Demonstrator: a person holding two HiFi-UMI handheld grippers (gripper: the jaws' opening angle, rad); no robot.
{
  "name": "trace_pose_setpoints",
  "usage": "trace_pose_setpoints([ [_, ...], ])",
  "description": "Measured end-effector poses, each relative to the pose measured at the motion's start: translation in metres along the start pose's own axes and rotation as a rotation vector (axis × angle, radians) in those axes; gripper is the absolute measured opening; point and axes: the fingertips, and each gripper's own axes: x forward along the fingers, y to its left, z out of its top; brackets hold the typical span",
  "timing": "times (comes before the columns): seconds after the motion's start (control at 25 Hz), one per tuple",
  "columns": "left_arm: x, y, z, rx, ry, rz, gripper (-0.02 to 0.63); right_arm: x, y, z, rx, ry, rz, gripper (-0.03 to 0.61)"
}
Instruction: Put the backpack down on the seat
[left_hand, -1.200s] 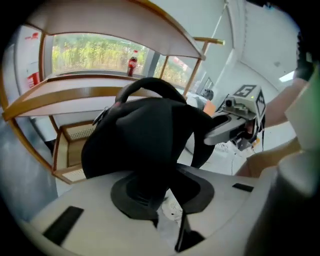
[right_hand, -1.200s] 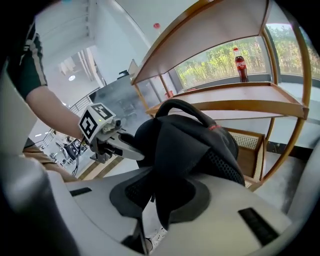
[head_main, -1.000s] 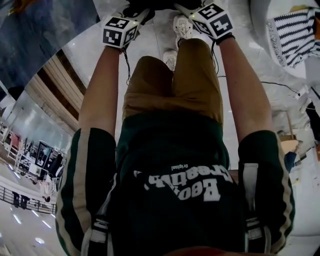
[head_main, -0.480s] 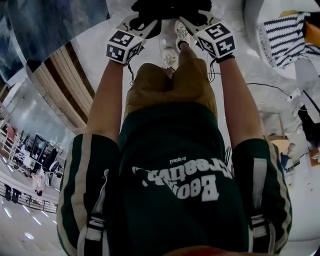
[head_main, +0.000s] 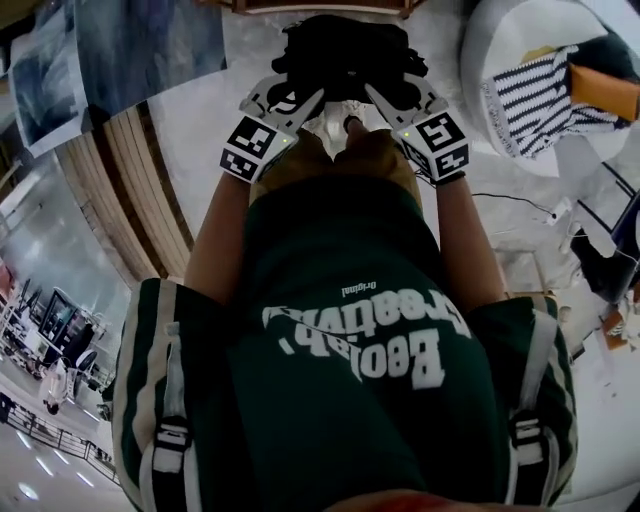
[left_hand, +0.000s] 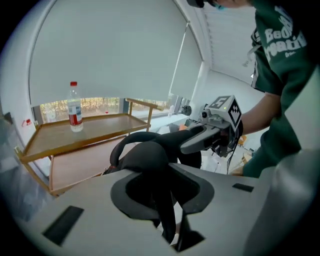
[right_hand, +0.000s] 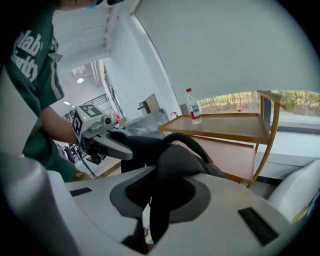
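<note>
Both my grippers hold a black backpack (head_main: 340, 50) up in front of the person's legs, near the top of the head view. My left gripper (left_hand: 165, 200) is shut on a black strap (left_hand: 167, 215) of the backpack (left_hand: 145, 155), and the fabric bulges out of its jaws. My right gripper (right_hand: 155, 200) is shut on another strap of the backpack (right_hand: 175, 155). Seen from the head, the left gripper (head_main: 300, 100) and the right gripper (head_main: 385, 100) sit close together just under the bag. A curved carry handle (right_hand: 192, 142) sticks up from its top.
A two-tier wooden rack (left_hand: 100, 127) stands beyond the bag by the window, with a water bottle (left_hand: 75, 106) on its top shelf. A white rounded piece with striped cloth (head_main: 525, 90) lies at the right. Cables (head_main: 520, 170) run over the floor.
Both grippers have come up with the backpack. In the head view they now sit lower in the picture and closer together, and much more of the black bag shows above them.
</note>
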Motion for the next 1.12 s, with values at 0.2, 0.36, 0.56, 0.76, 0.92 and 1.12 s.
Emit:
trace_pose_setpoints([
  [0.2,-0.054,-0.017,0.067,0.047,-0.124,0.01,0.092,-0.042,0.033,0.065,-0.067,-0.07,-0.024,0.078],
  [0.36,-0.1,-0.018,0.109,0.121,-0.204,0.025,0.094,-0.06,0.059,0.115,-0.132,-0.141,-0.075,0.08],
  [0.56,-0.158,-0.012,0.147,0.211,-0.273,0.034,0.095,-0.069,0.091,0.172,-0.218,-0.206,-0.116,0.08],
  [0.76,-0.204,-0.006,0.184,0.266,-0.353,0.053,0.097,-0.077,0.116,0.224,-0.272,-0.288,-0.169,0.08],
  [0.92,-0.237,0.003,0.211,0.301,-0.411,0.068,0.1,-0.081,0.136,0.265,-0.321,-0.352,-0.182,0.08],
  [1.12,-0.27,0.004,0.237,0.337,-0.474,0.076,0.104,-0.091,0.162,0.304,-0.374,-0.417,-0.193,0.08],
])
